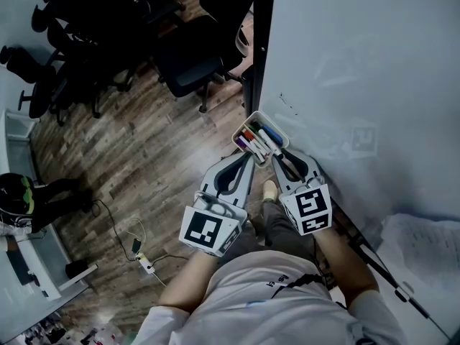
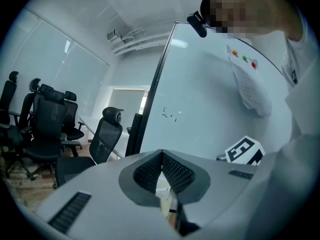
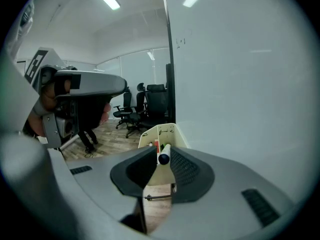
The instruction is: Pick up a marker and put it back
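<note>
Right gripper view: we see the right gripper (image 3: 162,152) clamped on a marker (image 3: 163,159) near the tray (image 3: 163,132); the left gripper (image 2: 162,154) has jaws together.

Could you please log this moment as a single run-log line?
right claw: shut on marker, at tray | left claw: shut, empty | tray: holds other markers
</note>
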A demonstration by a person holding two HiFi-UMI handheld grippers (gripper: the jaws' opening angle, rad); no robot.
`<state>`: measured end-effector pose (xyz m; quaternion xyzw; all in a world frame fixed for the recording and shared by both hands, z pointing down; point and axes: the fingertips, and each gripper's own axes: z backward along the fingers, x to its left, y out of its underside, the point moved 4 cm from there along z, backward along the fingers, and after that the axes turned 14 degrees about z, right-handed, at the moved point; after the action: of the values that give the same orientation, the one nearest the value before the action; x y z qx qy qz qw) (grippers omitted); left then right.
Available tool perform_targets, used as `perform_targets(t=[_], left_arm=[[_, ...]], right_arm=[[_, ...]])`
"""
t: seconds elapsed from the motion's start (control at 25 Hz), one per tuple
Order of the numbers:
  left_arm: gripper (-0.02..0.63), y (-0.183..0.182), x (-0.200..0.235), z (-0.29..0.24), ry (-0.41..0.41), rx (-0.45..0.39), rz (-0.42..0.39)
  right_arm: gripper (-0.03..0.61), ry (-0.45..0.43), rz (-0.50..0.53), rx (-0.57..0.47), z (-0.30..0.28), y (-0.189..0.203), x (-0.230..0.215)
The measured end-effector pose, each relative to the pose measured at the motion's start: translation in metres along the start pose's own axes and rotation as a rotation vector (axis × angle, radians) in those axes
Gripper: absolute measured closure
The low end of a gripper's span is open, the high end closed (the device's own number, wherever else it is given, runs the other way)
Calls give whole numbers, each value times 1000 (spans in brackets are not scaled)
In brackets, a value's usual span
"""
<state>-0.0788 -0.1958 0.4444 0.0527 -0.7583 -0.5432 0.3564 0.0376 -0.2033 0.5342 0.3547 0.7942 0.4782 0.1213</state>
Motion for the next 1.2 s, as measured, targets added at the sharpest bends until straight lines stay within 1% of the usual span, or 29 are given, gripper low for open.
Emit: perform_targets(t=[0.12,0.24,0.48,0.72,1.0,1.2], left_arm=[[603,2,1,-1,4,2,-1],[603,7,2,-2,9,4,-4],[603,10,-4,1,14,20,-13],[603,0,-17,9,39,16,-31],[603,-19,-30,23,63,-6,-53],[603,-41,-44,38,77,-27,-70]], right_arm=[[498,2,-1,6,-1,2,1],[498,15,1,-10,1,2,0],[499,57,-2,-72,19,-21,-2],[502,60,-1,-168,37,-59,1],[536,41,-4,-269,56,-99,12],[552,28,-1,-343,78,-135,20]])
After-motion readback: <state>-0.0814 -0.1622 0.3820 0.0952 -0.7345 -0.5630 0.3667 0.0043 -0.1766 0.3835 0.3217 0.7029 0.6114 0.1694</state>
